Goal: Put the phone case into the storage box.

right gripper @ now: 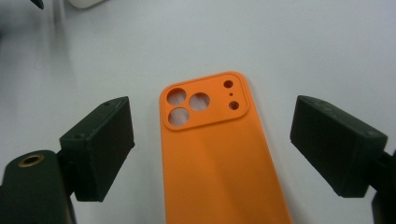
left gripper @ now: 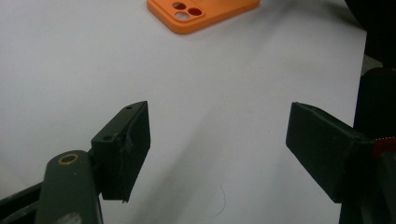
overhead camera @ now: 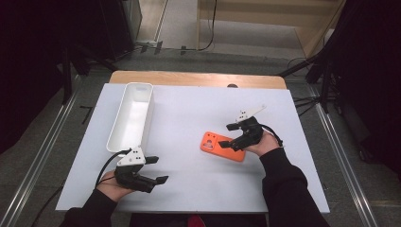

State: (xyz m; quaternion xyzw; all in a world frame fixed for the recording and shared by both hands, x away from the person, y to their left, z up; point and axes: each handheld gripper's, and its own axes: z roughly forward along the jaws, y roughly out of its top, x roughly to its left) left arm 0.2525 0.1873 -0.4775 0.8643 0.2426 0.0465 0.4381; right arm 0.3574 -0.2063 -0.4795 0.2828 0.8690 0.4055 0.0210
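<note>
An orange phone case point(overhead camera: 222, 146) lies flat on the white table, camera cutouts toward the left in the high view. My right gripper point(overhead camera: 229, 135) hovers over its right part, jaws open and standing on either side of the case point(right gripper: 219, 158) without touching it. My left gripper point(overhead camera: 157, 170) rests near the table's front left, jaws open with nothing between them. In the left gripper view point(left gripper: 218, 149) the top end of the case point(left gripper: 201, 13) lies farther off on the table.
A long white bin point(overhead camera: 131, 116) stands at the left of the white table sheet point(overhead camera: 189, 184), empty inside. A wooden edge point(overhead camera: 198, 78) shows at the back. Dark stands and cables surround the table.
</note>
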